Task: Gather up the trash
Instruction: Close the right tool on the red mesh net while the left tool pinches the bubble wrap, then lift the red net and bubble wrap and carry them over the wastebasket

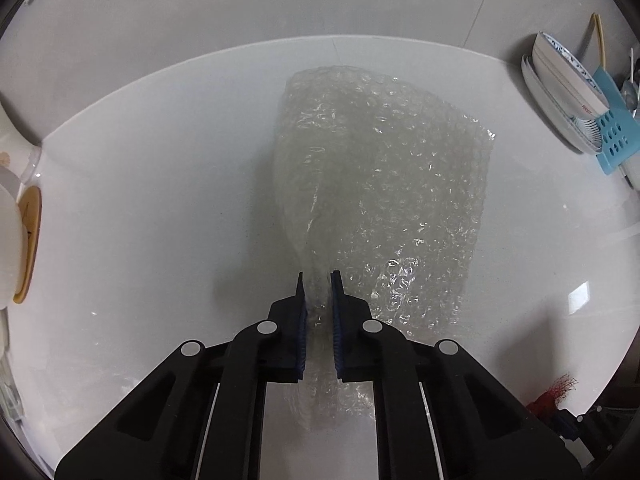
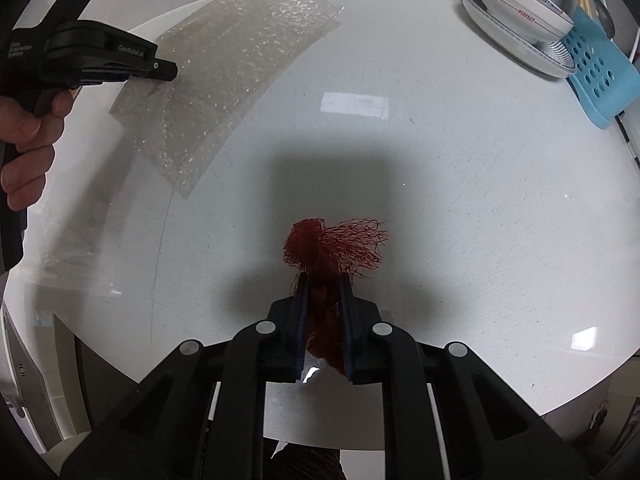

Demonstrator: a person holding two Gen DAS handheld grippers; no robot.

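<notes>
Left gripper (image 1: 318,280) pinches the bubble wrap (image 1: 384,184), right gripper (image 2: 323,280) clamps the red mesh netting (image 2: 332,244); both jaws tight. Lifting slowly off the desk (image 2: 460,200) should keep either from slipping.

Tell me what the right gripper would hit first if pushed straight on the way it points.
Probably the white tabletop: the right gripper points steeply down, shut on the red mesh netting.

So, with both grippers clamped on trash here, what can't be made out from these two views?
- Left wrist view: the near end of the bubble wrap is hidden behind the left gripper.
- Right wrist view: the lower part of the red netting is hidden between the right gripper fingers.
- Both views: no bin shows.
- Right wrist view: the dishes and blue rack are cut off by the edge.
</notes>
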